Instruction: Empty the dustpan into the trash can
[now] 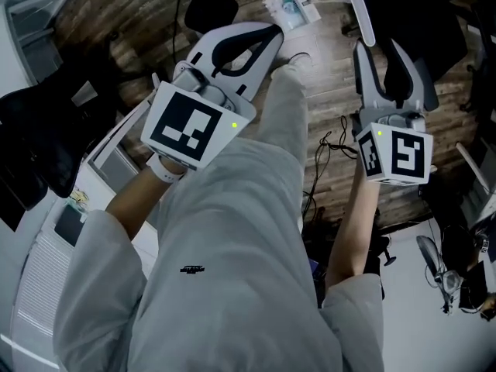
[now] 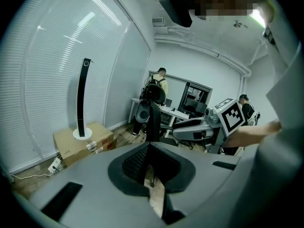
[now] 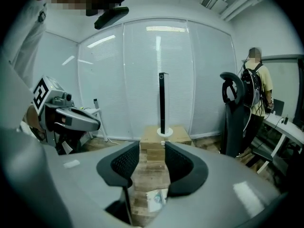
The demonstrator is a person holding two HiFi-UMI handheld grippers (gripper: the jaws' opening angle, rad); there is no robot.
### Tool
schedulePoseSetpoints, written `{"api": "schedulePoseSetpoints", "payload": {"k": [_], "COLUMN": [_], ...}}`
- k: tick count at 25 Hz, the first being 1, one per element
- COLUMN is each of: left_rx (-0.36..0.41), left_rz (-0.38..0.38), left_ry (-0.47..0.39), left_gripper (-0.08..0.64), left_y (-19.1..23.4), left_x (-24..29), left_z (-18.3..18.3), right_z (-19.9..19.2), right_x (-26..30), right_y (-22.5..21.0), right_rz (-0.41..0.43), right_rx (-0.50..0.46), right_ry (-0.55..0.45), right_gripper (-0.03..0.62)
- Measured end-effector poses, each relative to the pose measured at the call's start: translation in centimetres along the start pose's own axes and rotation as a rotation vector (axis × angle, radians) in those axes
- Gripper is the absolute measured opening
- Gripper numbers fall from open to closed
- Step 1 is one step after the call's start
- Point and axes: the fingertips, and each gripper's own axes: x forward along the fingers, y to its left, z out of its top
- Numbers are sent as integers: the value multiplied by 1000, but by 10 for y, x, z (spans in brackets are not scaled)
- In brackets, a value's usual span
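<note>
Right hand-held gripper [image 1: 384,60] hangs released, jaws apart on nothing; left hand-held gripper [image 1: 271,33] is clenched tip to tip, empty, both angled down over the wooden floor [image 1: 325,84]. Bare boards run ahead to a cardboard box [image 3: 161,136] by the blinds [image 3: 142,80], a packet [image 1: 291,6] lying between. Dustpan and trash can: I cannot pick out either.

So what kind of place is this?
Probably an office or lab workroom: there are computer monitors, an office chair and long blinds covering the window wall.
</note>
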Motion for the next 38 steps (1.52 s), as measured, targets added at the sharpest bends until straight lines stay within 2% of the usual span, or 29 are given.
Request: {"api": "schedulePoseSetpoints", "payload": {"k": [2,12,16,22,26,29,38], "left_rx": [-4,-36,-36,-61,-33,-47,-72], "left_rz": [6,12,-3,9,-6,4,43], "left_ry": [3,46,66,102,94,83,58], "left_gripper": [6,6,6,6,6,6,6], "left_y": [3,13,12,25,31,38,54], "left_x": [7,46,65,93,116,127,149], "left_z": [-3,-30,-40,-50,-51,-53,-72], "right_z": [-8,-55,-67,-86,-96,-101,-130], "right_x": [10,62,79,103,120,130,149], "right_y": [-7,-33,-42,-52,-60,-64,-74], "right_rz": [1,46,59,92,90,86,96], "right_rx": [9,-34,-18,-27,-53,-97,-135], "right_ry": [19,164,178,251,296,318,435], "right_gripper": [198,199,199,199,199,199,199]}}
